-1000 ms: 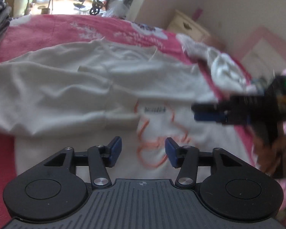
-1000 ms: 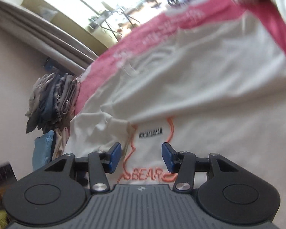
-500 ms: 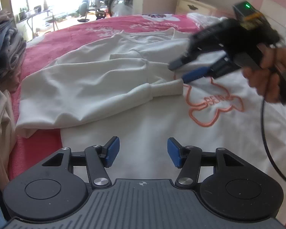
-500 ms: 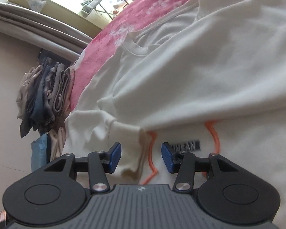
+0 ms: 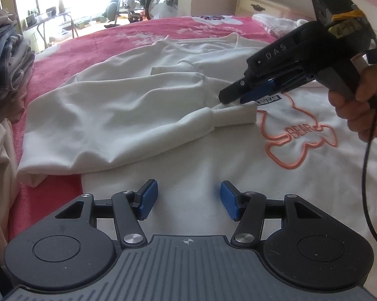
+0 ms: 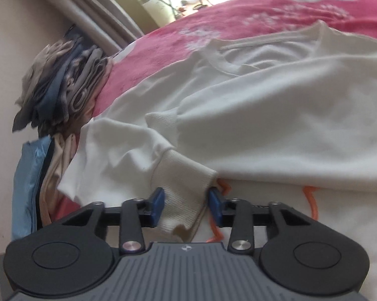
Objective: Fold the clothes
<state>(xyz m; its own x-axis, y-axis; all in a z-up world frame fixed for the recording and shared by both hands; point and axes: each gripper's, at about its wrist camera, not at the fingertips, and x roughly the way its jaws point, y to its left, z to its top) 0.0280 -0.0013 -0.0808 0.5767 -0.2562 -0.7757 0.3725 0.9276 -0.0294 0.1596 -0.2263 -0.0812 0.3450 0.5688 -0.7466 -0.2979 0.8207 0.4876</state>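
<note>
A white sweatshirt [image 5: 113,115] with an orange bear outline [image 5: 301,135] lies spread on a pink bedspread [image 5: 88,47], one sleeve folded across its chest. My left gripper [image 5: 187,200] hovers open over the plain lower part of the sweatshirt, nothing between its blue pads. My right gripper [image 5: 234,99], held by a hand [image 5: 359,100], points down at the sleeve's ribbed cuff [image 5: 234,114]. In the right wrist view the cuff [image 6: 183,193] sits between the jaws of the right gripper [image 6: 186,207], which are closing on it; the pads flank it closely without clearly pressing it.
A stack of folded clothes [image 5: 10,57] stands at the bed's left edge, seen also as a pile [image 6: 62,85] in the right wrist view. A cream nightstand [image 5: 258,5] stands beyond the bed. A cable [image 5: 366,175] hangs from the right gripper.
The right gripper has come down onto the folded sleeve's cuff and its jaws have narrowed around it. The left gripper has sunk slightly and stays open.
</note>
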